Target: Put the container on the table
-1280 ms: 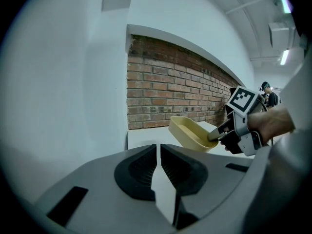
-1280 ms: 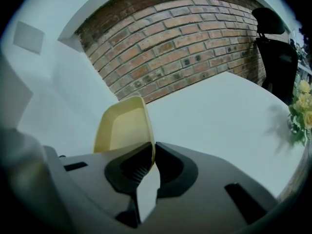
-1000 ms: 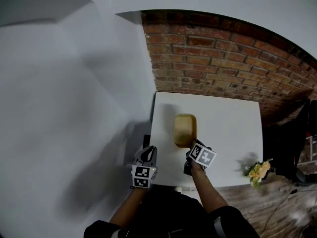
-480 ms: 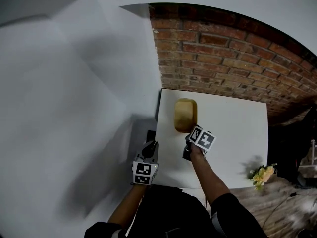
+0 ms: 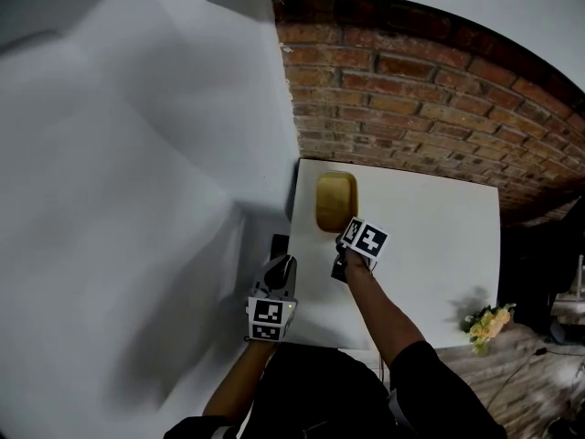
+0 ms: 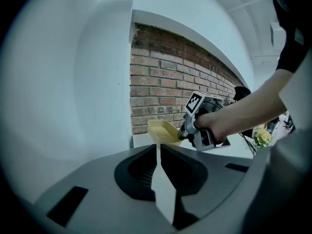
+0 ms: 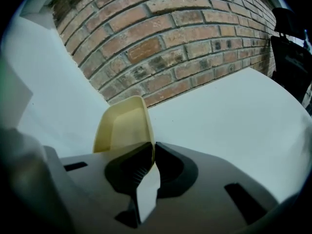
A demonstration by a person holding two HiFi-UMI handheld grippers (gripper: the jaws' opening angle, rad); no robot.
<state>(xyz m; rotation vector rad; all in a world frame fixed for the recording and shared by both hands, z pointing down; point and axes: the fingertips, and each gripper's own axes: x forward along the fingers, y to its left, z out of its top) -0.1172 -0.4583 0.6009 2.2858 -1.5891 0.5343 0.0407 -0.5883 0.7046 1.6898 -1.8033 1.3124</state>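
Head view: right gripper [image 5: 348, 234] grips the near rim of the yellow container [image 5: 335, 201] over the far-left part of the white table [image 5: 430, 245], close to the brick wall [image 5: 411, 90]. Left gripper [image 5: 281, 263] hangs off the table's left edge. Flowers [image 5: 487, 323] sit near the table's near-right corner. Left gripper view: jaws together, nothing in them. The container looks tilted, and I can't tell if its base touches. Right gripper view: jaws clamped on the container's rim. My read: set-down step. Next: level it, seat the base flat, release. Count: 2 grippers, 1 container, 1 table, 1 bunch of flowers.
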